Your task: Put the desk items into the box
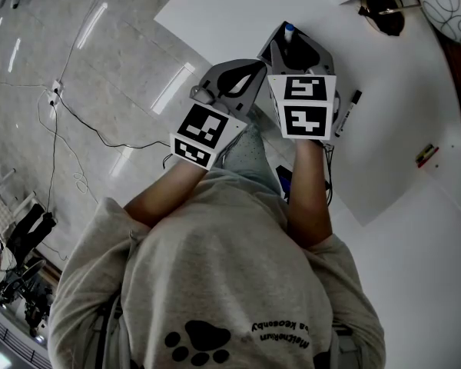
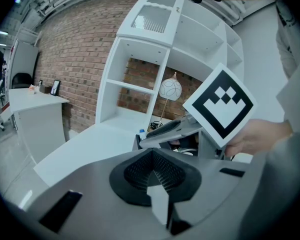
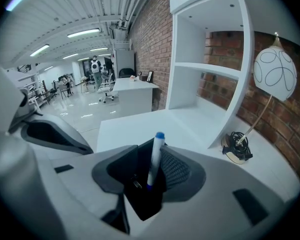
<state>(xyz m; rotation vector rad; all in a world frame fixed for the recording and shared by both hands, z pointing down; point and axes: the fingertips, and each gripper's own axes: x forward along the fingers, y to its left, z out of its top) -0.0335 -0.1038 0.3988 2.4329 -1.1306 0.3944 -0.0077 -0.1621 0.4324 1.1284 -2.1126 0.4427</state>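
Right gripper (image 3: 148,159) is gaping wide — blue-capped marker (image 3: 155,154) is standing loose between its jaws. Left gripper (image 2: 154,170) is sitting closed, empty.

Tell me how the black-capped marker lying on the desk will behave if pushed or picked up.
The marker looks slim and round, so a sideways push would probably roll it on the smooth white desk. It appears rigid and light, so it should lift without bending. Gripped near one end, it may pivot.
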